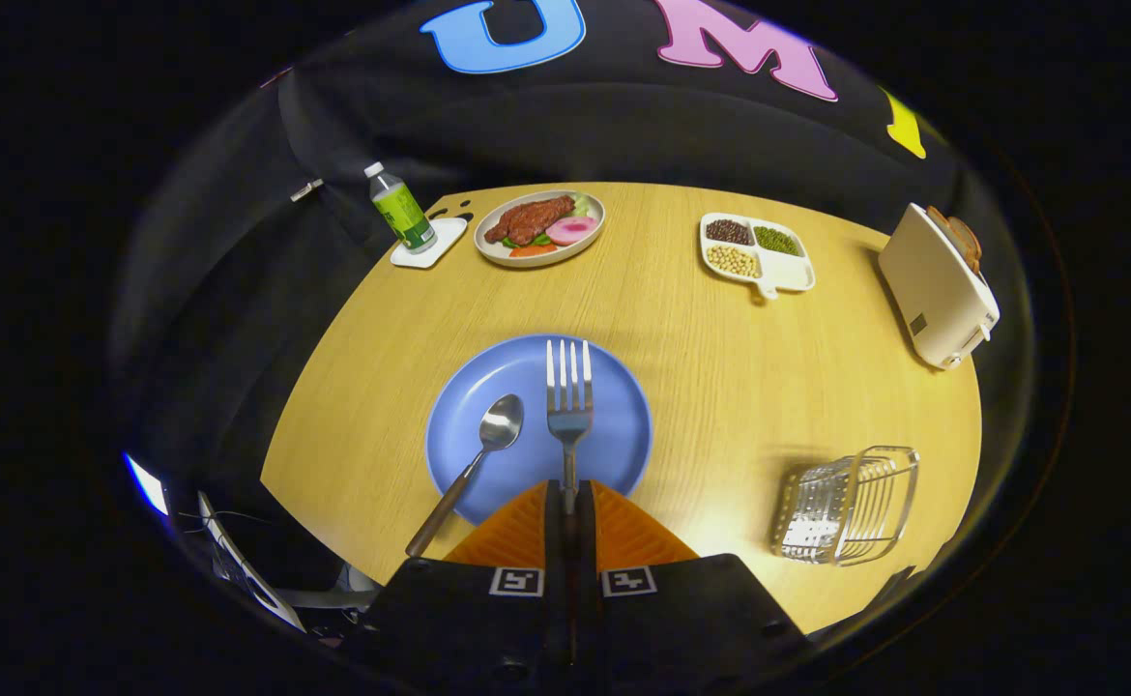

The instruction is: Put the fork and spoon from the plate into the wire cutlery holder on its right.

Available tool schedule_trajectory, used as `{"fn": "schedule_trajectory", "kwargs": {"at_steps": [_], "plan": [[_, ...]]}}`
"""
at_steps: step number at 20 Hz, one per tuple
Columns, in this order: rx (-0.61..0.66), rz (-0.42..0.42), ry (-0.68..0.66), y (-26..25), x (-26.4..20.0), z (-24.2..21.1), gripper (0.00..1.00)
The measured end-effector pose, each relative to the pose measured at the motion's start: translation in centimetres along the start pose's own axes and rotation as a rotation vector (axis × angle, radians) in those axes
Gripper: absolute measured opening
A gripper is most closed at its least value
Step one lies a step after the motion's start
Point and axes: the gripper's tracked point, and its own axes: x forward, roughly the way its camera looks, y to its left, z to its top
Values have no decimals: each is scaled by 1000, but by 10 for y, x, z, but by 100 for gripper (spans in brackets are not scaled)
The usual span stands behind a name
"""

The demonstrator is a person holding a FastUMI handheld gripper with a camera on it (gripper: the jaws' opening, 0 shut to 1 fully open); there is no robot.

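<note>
Steel cutlery was the object of the task, and the fork (568, 401) was found clamped by its handle between the two fingers of the gripper (568, 498), which were closed upon it from either side. Its long axis was aligned with the fingers, the tines pointing straight ahead over the blue plate (614, 435); whether the fork was lifted clear of the plate or resting on it could not be determined. The spoon (484, 449) was lying on the same plate just to the left of the fingers, its bowl ahead and its brown handle angled back over the near rim onto the wooden table (701, 348). The wire cutlery holder (848, 505) was located to the right of the fingers, well apart from the plate, and appeared to be lying tilted with nothing in it. A rightward transfer was judged to be required, with the fork turned handle-down over the holder's opening. Beyond the plate, a dish of meat and vegetables (539, 228), a compartment tray (757, 253) holding three sorts of beans with one section empty, a bottle (399, 208) on a coaster, and a toaster (938, 285) with bread in its slot were noted.
</note>
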Motion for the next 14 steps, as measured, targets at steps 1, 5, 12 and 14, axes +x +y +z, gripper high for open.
{"fn": "schedule_trajectory", "kwargs": {"at_steps": [1, 5, 12, 14], "plan": [[-7, 1, 6, -7, -11, 1, 7], [27, -18, 25, -48, -54, 2, 7], [25, -127, 162, -147, -100, -29, 7], [36, -132, 235, -161, -103, -44, 7]]}}
